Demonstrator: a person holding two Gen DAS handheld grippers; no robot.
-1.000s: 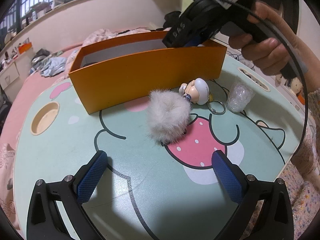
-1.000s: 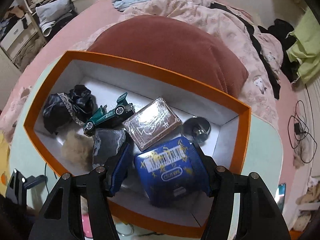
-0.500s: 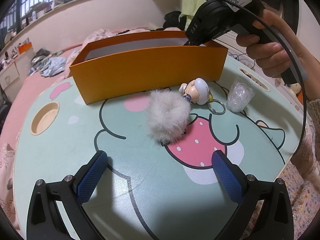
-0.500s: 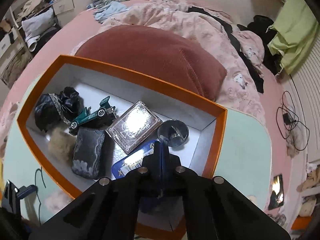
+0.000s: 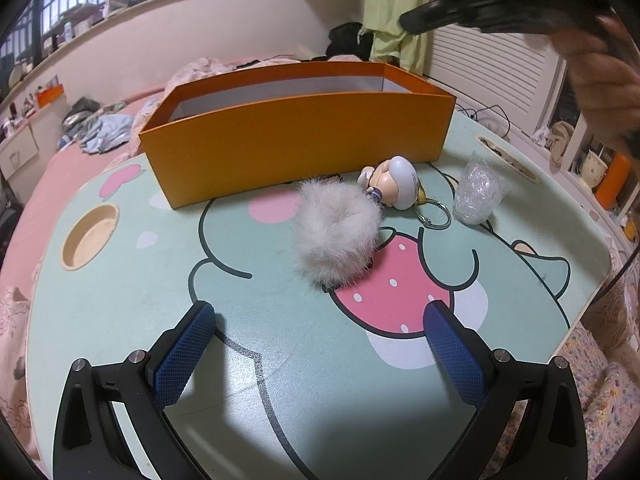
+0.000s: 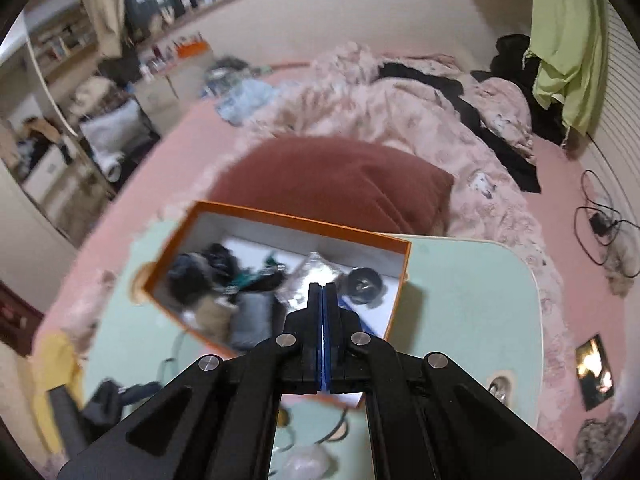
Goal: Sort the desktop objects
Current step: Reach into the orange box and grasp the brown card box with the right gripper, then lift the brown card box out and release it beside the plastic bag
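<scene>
An orange box [image 5: 296, 140] stands at the far side of the mint cartoon table [image 5: 120, 300]. In front of it lie a white fur pompom [image 5: 336, 232], a small doll keychain [image 5: 394, 184] with a metal ring, and a crumpled clear plastic cup [image 5: 478, 192]. My left gripper [image 5: 320, 344] hovers open over the near table, empty. My right gripper [image 6: 323, 296] is shut on nothing, raised above the box [image 6: 280, 216], which holds a toy car, a card case, a blue tin and other items. A hand [image 5: 600, 76] holds it at the upper right.
A round cup recess [image 5: 90, 236] sits in the table's left part. Behind the table is a bed with a red-brown cushion [image 6: 332, 184] and pink bedding. Cables lie on the floor at right [image 6: 600, 224].
My right gripper let go of the blue tin inside the box, closed its jaws, then rose and pulled back away from the box. The left gripper stayed still.
</scene>
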